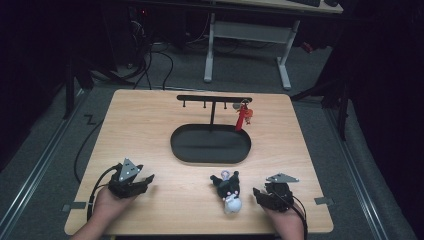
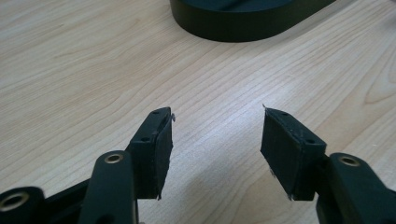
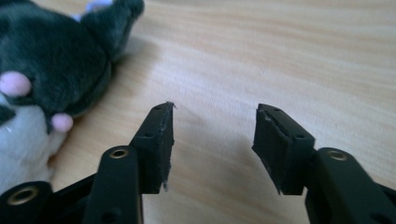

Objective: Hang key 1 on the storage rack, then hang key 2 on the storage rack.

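A small black-and-white plush toy [image 1: 228,190] with pink dots lies on the wooden table near the front right; in the right gripper view the plush toy [image 3: 46,79] sits just left of the jaws. My right gripper [image 1: 258,192] rests beside it, open, with bare wood between its jaws [image 3: 214,140]. At the front left my left gripper [image 1: 148,179] is open over bare table, nothing between its jaws [image 2: 217,140]. A black stand [image 1: 214,100] with hooks rises from an oval black tray [image 1: 210,145]; a red charm [image 1: 243,117] hangs on its right end.
The tray's dark rim [image 2: 243,23] lies ahead of my left gripper. Bare wood lies between the two grippers and the tray. Beyond the table's far edge stand a white desk frame [image 1: 247,47] and cables on a grey floor.
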Tool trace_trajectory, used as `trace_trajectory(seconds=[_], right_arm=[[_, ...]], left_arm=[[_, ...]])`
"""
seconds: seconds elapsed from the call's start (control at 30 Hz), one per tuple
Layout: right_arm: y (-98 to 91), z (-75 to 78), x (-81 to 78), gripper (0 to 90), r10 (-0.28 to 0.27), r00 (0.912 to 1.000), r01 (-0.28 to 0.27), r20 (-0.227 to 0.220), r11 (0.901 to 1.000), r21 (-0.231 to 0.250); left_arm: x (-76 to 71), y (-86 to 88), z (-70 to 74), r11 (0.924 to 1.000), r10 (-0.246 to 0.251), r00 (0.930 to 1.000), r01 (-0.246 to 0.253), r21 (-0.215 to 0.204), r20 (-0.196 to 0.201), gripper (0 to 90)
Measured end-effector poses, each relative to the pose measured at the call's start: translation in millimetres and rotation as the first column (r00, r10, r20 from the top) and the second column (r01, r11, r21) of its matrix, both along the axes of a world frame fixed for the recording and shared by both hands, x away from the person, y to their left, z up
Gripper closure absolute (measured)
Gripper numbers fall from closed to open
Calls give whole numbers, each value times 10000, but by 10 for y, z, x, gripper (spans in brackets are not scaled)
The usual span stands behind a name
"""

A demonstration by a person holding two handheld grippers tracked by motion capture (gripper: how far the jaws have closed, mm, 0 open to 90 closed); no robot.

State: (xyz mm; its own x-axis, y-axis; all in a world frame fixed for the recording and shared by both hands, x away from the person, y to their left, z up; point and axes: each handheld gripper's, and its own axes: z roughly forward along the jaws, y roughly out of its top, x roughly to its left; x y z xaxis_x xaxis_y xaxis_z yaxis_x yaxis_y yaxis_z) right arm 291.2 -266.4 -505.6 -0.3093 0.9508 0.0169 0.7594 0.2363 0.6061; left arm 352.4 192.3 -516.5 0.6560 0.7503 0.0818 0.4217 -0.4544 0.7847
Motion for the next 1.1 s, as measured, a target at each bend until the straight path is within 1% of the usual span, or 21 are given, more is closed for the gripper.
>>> trace_trajectory(seconds=[0.03, 0.1, 0.13, 0.2, 0.27, 0.3, 0.37, 0.4, 0.47, 0.5, 0.57, 0.7, 0.73, 0.77, 0.83, 0.87, 0.93, 0.97, 1.0, 1.03, 1.1], right_arm=[[9, 7, 11, 431, -28, 9996, 23, -280, 9998, -174], [20, 42, 30, 411, -108, 9972, 69, -745, 9986, -517], [20, 60, 40, 393, -137, 9956, 93, -924, 9988, -479], [29, 95, 68, 374, -127, 9900, 65, -1406, 9990, -445], [51, 125, 94, 360, -63, 9844, -26, -1757, 9987, -503], [65, 134, 114, 350, -40, 9783, -68, -2069, 9987, -514], [95, 154, 147, 348, 35, 9705, -205, -2412, 9975, -681], [112, 165, 164, 343, 57, 9648, -273, -2628, 9965, -784], [150, 203, 189, 338, 167, 9532, -552, -3019, 9913, -1196], [170, 222, 196, 335, 151, 9488, -593, -3156, 9896, -1309], [205, 274, 208, 328, 183, 9338, -718, -3573, 9880, -1369], [274, 343, 232, 323, 269, 9047, -1091, -4252, 9793, -1703], [284, 335, 239, 320, 294, 8987, -1179, -4375, 9772, -1765], [294, 328, 246, 317, 274, 8891, -1283, -4570, 9731, -1912], [305, 302, 249, 310, 250, 8703, -1392, -4920, 9705, -1969], [308, 291, 246, 309, 271, 8629, -1479, -5047, 9684, -2009], [312, 278, 236, 308, 243, 8523, -1577, -5225, 9644, -2125], [311, 273, 234, 307, 226, 8489, -1594, -5281, 9635, -2150], [309, 273, 233, 307, 210, 8483, -1596, -5292, 9629, -2177], [308, 273, 231, 307, 180, 8515, -1560, -5240, 9629, -2204], [305, 272, 231, 307, 152, 8535, -1481, -5209, 9654, -2145]], left_arm=[[6, -6, 1, 10000, -66, 10000, 66, -17, -55, 432], [6, -26, 3, 9999, -135, 9999, 135, 2, -25, 429], [4, -33, 4, 9998, -184, 9998, 184, -10, -21, 429], [6, -45, 4, 9997, -222, 9997, 222, -81, 49, 428], [14, -46, 1, 9996, -248, 9997, 248, -154, 0, 427], [17, -45, -2, 9995, -268, 9996, 266, -172, -80, 427], [15, -46, -6, 9993, -315, 9994, 312, -218, -109, 426], [11, -47, -2, 9992, -345, 9993, 342, -226, -132, 426], [0, -54, 2, 9989, -393, 9991, 389, -269, -140, 426], [-6, -62, 1, 9987, -432, 9990, 428, -273, -135, 426], [-9, -81, -4, 9986, -504, 9986, 502, -185, -137, 426], [-5, -123, -20, 9976, -685, 9974, 684, -70, -220, 426], [-6, -132, -25, 9976, -694, 9974, 693, -70, -213, 426], [-9, -137, -27, 9976, -697, 9973, 695, -71, -242, 426], [-18, -136, -25, 9975, -712, 9972, 711, -23, -244, 426], [-23, -132, -21, 9974, -714, 9972, 713, -47, -229, 426], [-27, -112, -10, 9977, -673, 9975, 671, -111, -226, 426], [-26, -106, -9, 9978, -639, 9977, 635, -183, -210, 426], [-26, -102, -10, 9979, -631, 9978, 627, -182, -203, 426], [-28, -101, -13, 9977, -659, 9976, 656, -153, -224, 426], [-38, -103, -28, 9976, -682, 9973, 680, -97, -258, 425]])
